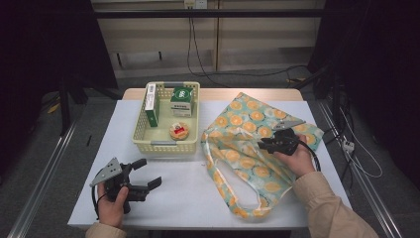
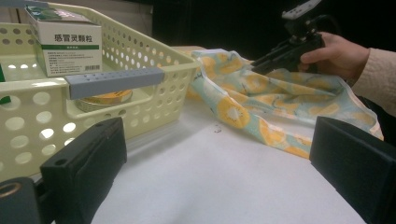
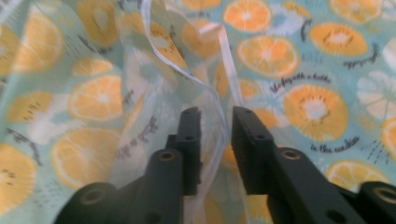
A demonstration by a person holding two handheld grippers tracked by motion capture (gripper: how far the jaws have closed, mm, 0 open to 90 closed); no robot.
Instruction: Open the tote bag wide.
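Here the right gripper (image 1: 266, 144) is hovering over the middle of the orange-print tote bag (image 1: 247, 144), which is lying spread across the right half of the white table (image 1: 188, 193), its top corner reaching toward the far edge and its looped handle (image 1: 247, 210) trailing close to the near edge. In the right gripper view the jaws are standing a narrow gap apart, with a pale fabric edge (image 3: 219, 74) of the bag running down between them; the pads are not pressing on it, so nothing is being gripped.

The left gripper (image 1: 148, 173) is resting low near the table's near-left corner, its jaws spread wide and holding nothing. A broad bare stretch of table is lying open between it and the bag.

The pale yellow basket (image 1: 141, 121) is sitting at the far left-centre, just beside the bag's left edge, holding two green-and-white boxes (image 1: 181, 101) and a small round tin (image 1: 179, 131).
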